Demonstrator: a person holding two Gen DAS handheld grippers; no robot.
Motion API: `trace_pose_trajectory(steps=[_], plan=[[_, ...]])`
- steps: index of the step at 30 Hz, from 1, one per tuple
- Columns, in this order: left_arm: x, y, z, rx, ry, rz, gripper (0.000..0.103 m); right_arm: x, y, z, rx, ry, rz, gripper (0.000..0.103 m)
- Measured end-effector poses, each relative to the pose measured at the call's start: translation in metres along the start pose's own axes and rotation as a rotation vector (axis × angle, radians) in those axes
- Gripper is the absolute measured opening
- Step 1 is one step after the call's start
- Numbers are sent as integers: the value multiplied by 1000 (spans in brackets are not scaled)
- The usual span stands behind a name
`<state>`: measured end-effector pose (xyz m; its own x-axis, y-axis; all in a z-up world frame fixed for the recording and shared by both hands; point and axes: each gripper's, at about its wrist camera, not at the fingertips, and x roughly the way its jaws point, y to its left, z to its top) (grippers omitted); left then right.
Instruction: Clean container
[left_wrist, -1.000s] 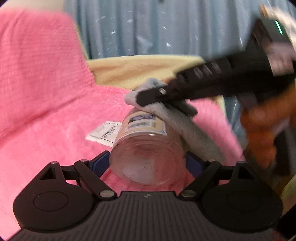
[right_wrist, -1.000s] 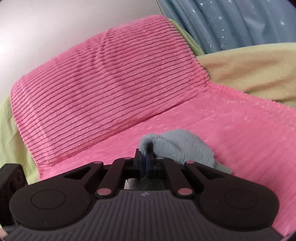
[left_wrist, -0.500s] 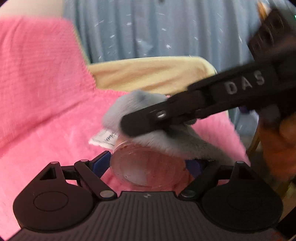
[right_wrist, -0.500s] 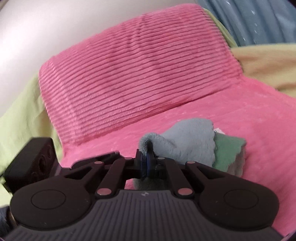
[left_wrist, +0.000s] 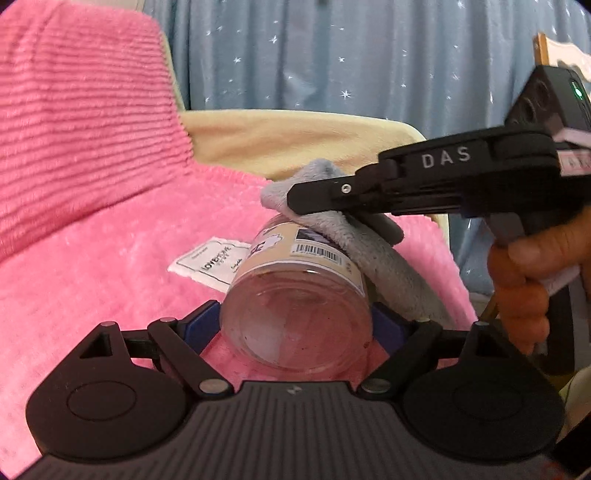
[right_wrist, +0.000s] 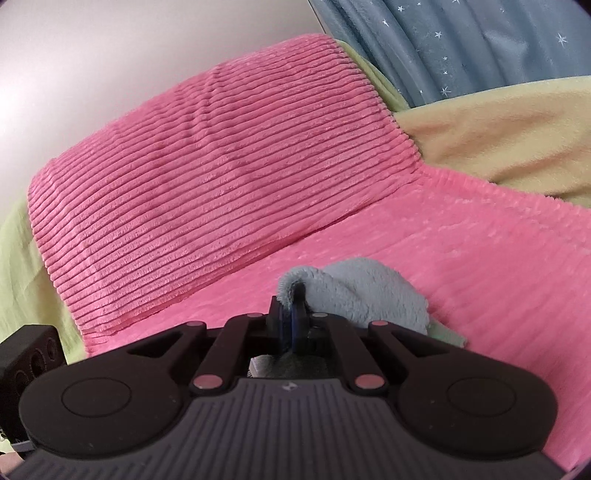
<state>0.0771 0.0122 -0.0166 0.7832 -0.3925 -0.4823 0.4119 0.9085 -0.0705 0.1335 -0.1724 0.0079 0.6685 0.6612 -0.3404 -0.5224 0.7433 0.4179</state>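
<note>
Two hand-held grippers share the work: the left hand-held gripper clamps one clear jar by its base end between its blue pads, and its jaws have just been opening slightly with the jar between them and still held. The jar lies on its side, mouth pointing away, held low over the pink blanket of the bed, near the blanket's far edge where a yellow sheet begins; whether it touches the blanket cannot be told. The right hand-held gripper, seen from the side in the left view, is closed on one grey cloth, which drapes over the upper, right-hand side of the jar near the mouth and covers part of the label. The step in hand is judged to be wiping the outer wall. To do it well, keep the left grip firm so the jar cannot roll or slip, press the cloth flat against the wall and not only its pinched fold, sweep along the jar's length, and turn the jar between strokes so the hidden underside is reached; the paper label may lift if rubbed hard. Count: one jar, one cloth, one white tag on the blanket beside the jar, one ribbed pink cushion, one starred blue curtain, one hand in view.
</note>
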Motion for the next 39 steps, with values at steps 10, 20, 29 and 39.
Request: trace_pose_trajectory(steps=[10,20,29,39], plan=[[0,-27,-4,262,5,99,86,-4,30,-9,-79,99,130,2],[1,-22,0,191,1,68,87,1,0,-2,41,34,73,1],[-2,-1,5,15,-9,-12,87,0,3,-2,21,18,27,1],[2,-23,2,226,-1,65,87,-5,30,-9,-82,103,116,2]])
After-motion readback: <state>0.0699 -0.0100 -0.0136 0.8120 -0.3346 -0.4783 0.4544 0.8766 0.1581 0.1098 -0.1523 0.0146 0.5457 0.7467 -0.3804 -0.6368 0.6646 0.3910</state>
